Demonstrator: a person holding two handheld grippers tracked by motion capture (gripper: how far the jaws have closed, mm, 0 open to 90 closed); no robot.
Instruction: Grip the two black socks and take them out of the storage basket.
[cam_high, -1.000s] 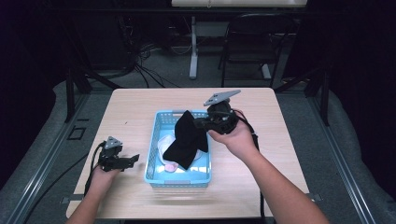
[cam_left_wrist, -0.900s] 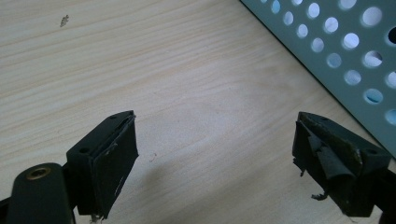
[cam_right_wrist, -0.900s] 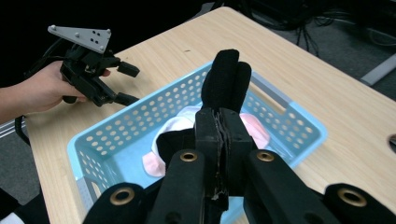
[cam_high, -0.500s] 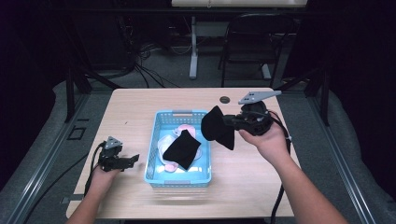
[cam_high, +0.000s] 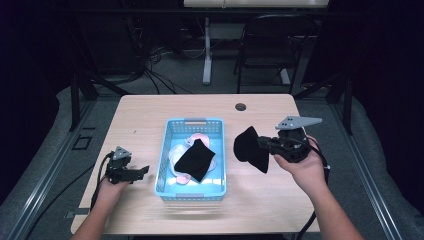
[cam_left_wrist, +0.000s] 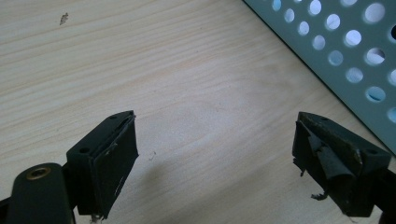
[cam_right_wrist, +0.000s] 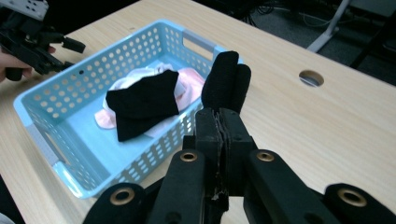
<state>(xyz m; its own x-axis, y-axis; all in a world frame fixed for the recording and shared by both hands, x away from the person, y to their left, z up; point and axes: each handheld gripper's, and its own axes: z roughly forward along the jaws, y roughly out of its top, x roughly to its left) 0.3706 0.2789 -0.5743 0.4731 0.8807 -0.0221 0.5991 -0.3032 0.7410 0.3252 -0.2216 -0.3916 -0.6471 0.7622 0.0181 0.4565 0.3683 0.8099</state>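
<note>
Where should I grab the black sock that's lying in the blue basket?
Probably pinch the black sock at its raised upper end, coming straight down from above: it lies flat atop the pale clothes, and the basket walls block any sideways approach.

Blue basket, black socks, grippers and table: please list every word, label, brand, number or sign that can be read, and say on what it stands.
None: no readable text on the blue basket, the held black sock, the right gripper, the left gripper or the table.

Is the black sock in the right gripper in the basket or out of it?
Out. The right gripper holds the black sock above bare table, right of the blue basket.
</note>
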